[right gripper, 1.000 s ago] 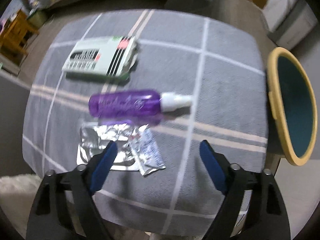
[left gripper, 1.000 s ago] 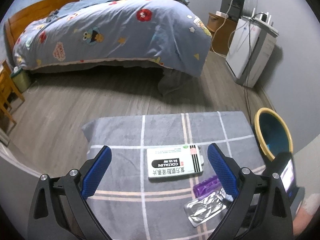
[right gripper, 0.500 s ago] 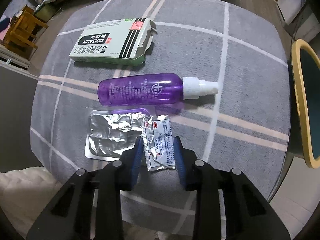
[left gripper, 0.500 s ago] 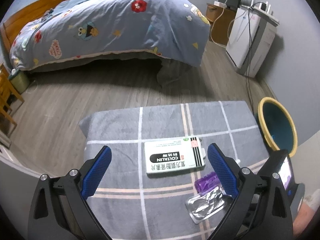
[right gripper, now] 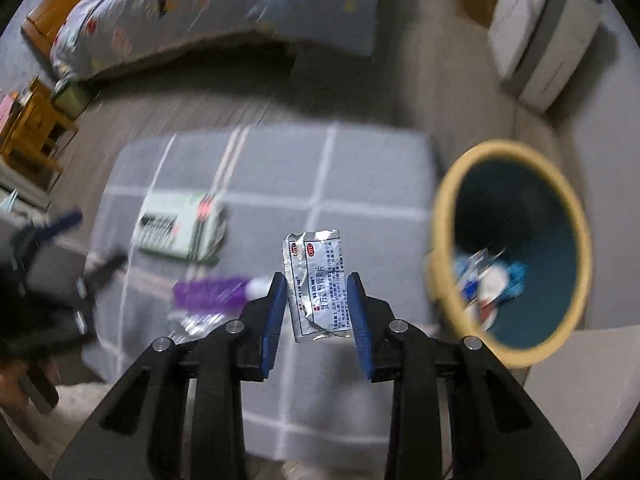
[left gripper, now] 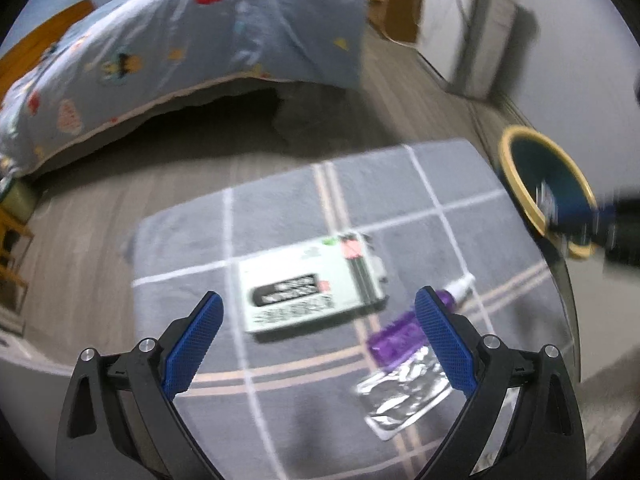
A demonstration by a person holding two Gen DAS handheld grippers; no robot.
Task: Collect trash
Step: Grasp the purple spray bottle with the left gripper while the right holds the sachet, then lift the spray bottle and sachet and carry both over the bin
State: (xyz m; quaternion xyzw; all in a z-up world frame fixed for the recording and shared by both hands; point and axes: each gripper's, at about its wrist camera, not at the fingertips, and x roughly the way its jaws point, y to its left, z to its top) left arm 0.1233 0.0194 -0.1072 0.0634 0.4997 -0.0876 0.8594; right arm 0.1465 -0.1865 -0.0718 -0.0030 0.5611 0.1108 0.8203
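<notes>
The right gripper (right gripper: 316,300) pinches a small silver foil sachet (right gripper: 314,280) with printed text between its blue pads. The sachet stands upright in the grip, lifted clear of the desk (right gripper: 372,168), which is covered with a grey checked cloth. To the right of the sachet, just off the desk's edge, stands a round bin (right gripper: 444,216) with a yellow rim and dark teal inside; some scraps of trash (right gripper: 490,280) lie at its bottom, too blurred to name.

The left gripper (left gripper: 320,320) hangs above the desk with its blue pads spread wide and nothing between them. Just beyond it, on the cloth, lies a white medicine box (left gripper: 308,292) with a black label and one end flap open. To the right of the box lies a purple spray bottle (left gripper: 394,340) on its side, its white nozzle pointing away toward the bin (left gripper: 516,188). Right beside the bottle, nearer the camera, lies a crumpled silver blister pack (left gripper: 404,396), partly behind the gripper's right finger.

In the left wrist view the right gripper (left gripper: 596,216) shows as a dark blur over the bin's rim.

Behind the desk, across a wooden floor (left gripper: 100,216), is a bed (left gripper: 208,40) with a blue patterned quilt. A white appliance (right gripper: 536,40) stands against the far wall.
</notes>
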